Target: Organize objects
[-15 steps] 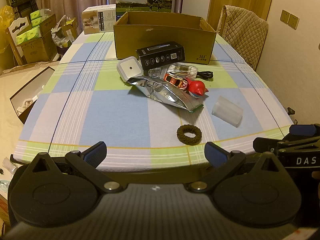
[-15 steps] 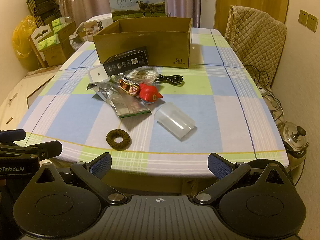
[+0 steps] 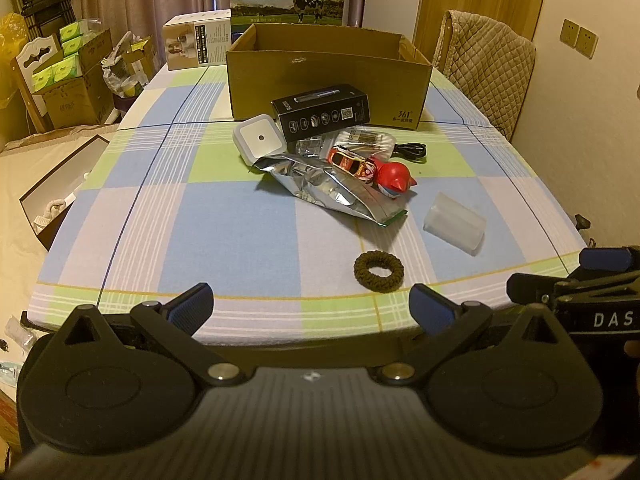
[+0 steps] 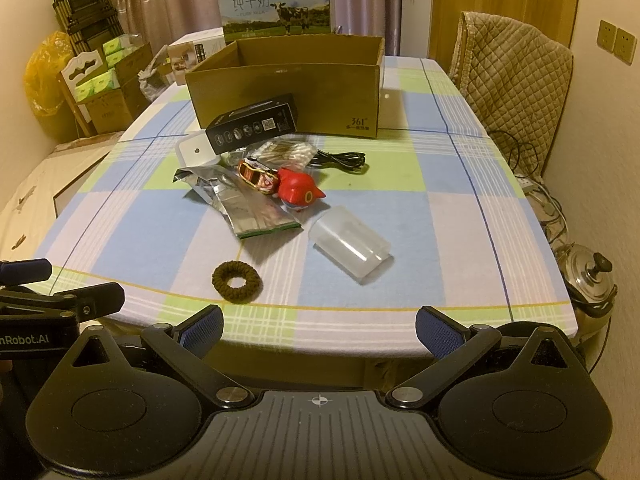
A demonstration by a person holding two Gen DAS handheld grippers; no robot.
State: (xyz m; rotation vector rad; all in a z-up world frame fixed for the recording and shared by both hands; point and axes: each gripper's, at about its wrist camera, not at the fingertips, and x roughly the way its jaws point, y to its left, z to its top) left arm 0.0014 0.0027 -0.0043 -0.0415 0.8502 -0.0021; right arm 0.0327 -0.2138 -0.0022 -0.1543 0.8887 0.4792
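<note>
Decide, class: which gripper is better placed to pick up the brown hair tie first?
Left, narrowly. The hair tie lies just ahead of the open left gripper, right of centre; for the open right gripper it lies further off-centre, leftward.

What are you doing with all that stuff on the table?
Someone is about to tidy up, holding a gripper in each hand. The left gripper and right gripper both hover at the near table edge, jaws open and empty. Nothing is picked up yet. A brown hair tie, a clear plastic cup on its side, a red bird toy, a toy car and a foil bag lie loose on the checked tablecloth, in front of an open cardboard box.
</note>
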